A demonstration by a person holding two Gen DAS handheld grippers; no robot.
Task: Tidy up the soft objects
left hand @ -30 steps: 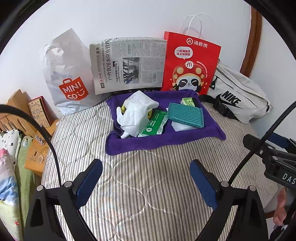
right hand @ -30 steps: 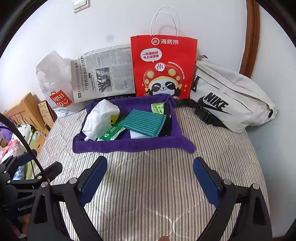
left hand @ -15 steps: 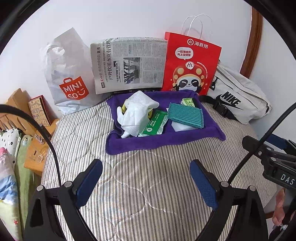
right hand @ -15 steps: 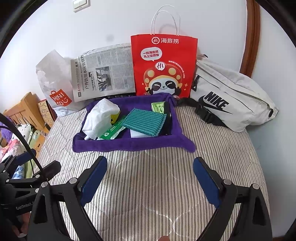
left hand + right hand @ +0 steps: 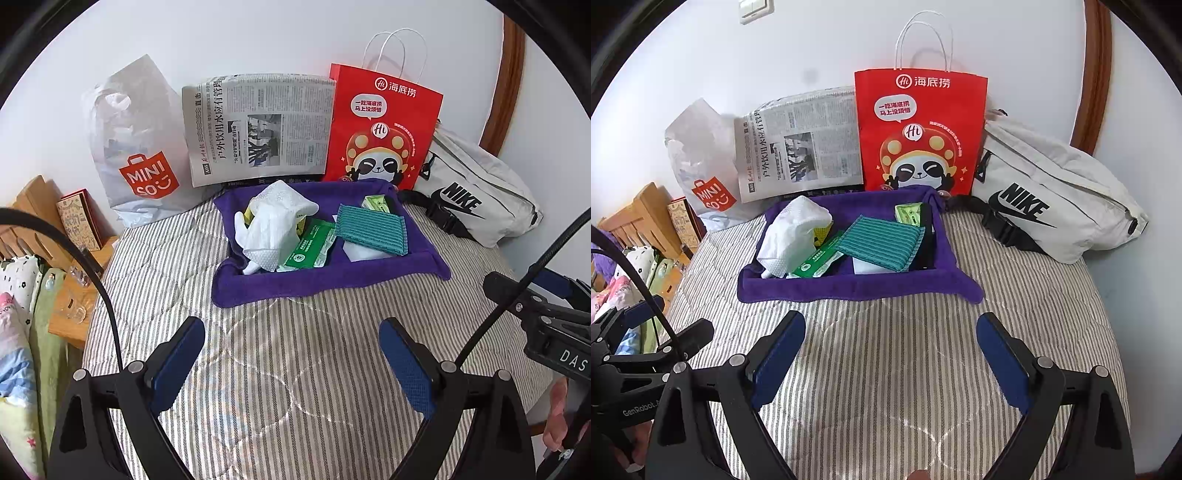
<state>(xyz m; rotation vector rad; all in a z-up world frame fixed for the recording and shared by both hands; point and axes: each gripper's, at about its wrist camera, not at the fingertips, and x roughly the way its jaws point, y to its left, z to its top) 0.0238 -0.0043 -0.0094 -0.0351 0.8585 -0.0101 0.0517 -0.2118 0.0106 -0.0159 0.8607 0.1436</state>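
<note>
A purple cloth tray (image 5: 325,286) (image 5: 857,288) sits on the striped bed. It holds a crumpled white wipe (image 5: 275,221) (image 5: 790,232), a green wet-wipe pack (image 5: 310,249) (image 5: 816,260), a teal striped cloth (image 5: 371,229) (image 5: 882,242), a small light-green packet (image 5: 376,203) (image 5: 908,213) and a white piece under the teal cloth. My left gripper (image 5: 291,358) is open and empty, above the bedspread in front of the tray. My right gripper (image 5: 892,354) is open and empty, also short of the tray.
Against the wall stand a white MINISO plastic bag (image 5: 136,147), a newspaper (image 5: 258,125), a red paper bag (image 5: 384,125) and a white Nike waist bag (image 5: 476,192). A wooden bedside stand (image 5: 70,258) with a booklet is at left. The striped bedspread (image 5: 295,369) lies in front.
Both grippers have crept very slightly forward and stay open. Nothing in the tray has moved.
</note>
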